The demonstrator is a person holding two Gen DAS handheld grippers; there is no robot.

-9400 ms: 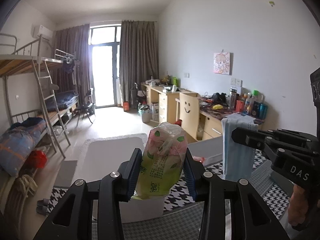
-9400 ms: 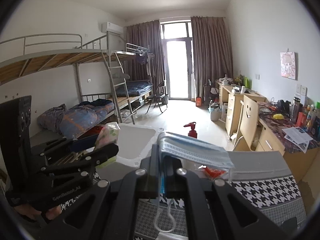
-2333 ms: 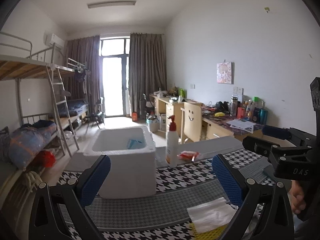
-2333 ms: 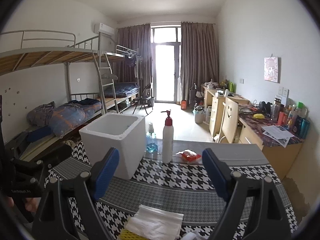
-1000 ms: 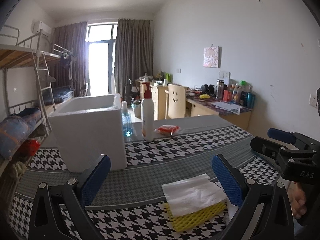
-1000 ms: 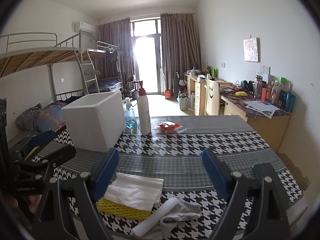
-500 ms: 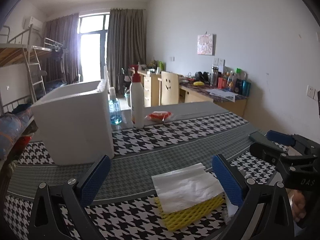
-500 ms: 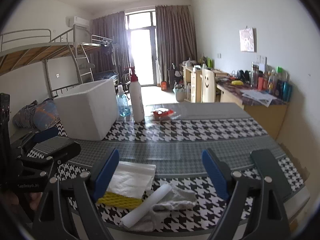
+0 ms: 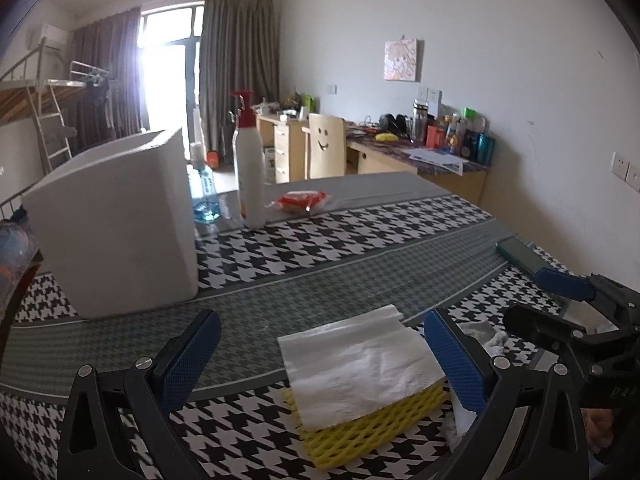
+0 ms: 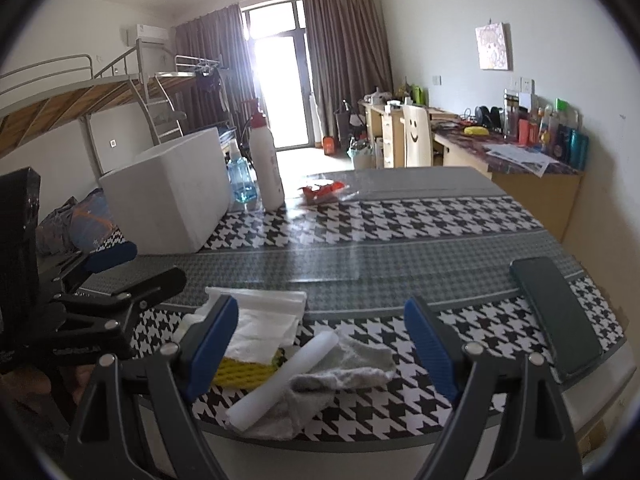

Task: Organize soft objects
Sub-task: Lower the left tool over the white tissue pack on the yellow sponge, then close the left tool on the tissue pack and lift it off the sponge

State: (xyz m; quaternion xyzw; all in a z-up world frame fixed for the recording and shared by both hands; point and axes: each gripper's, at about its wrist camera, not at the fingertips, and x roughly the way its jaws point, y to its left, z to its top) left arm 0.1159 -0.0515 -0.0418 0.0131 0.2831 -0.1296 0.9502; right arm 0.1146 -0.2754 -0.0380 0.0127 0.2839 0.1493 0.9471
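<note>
A white tissue stack (image 9: 360,364) lies on a yellow foam net (image 9: 372,428) near the table's front edge. My left gripper (image 9: 320,356) is open and empty, its jaws either side of the tissue, just above it. In the right wrist view the tissue (image 10: 260,328) and yellow net (image 10: 244,372) lie left of a white foam roll (image 10: 284,376) and a grey-white cloth (image 10: 344,368). My right gripper (image 10: 320,348) is open and empty, above the roll and cloth. A white foam box (image 9: 116,220) stands at the back left.
A pump bottle (image 9: 249,176), a blue bottle (image 9: 204,196) and a red packet (image 9: 300,202) stand behind the box. A dark phone (image 10: 556,316) lies at the table's right edge. The houndstooth tablecloth (image 9: 340,248) covers the table.
Both grippers, open and empty, have moved down and toward the table's front edge, closing in on the tissue, yellow net, roll and cloth.
</note>
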